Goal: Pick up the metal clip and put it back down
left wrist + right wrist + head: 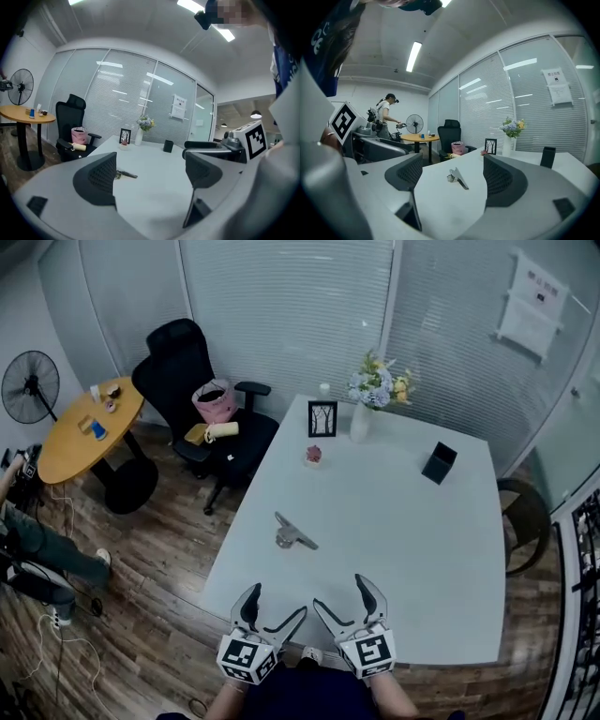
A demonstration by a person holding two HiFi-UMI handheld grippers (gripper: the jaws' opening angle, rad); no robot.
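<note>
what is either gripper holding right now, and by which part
Nothing is held. The left gripper and right gripper both stand open and empty; the metal clip lies untouched on the table ahead of them.

The metal clip [293, 532] lies on the white table [403, 549]. On the clip's near side, apart from it, the left gripper [277, 602] and right gripper [339, 593] hang side by side, jaws spread, empty.

I see the metal clip [292, 533] lying at the left of the white worktop [403, 549]; a picture frame [322, 418], flower vase [361, 423] and black box [439, 463] stand farther back
</note>
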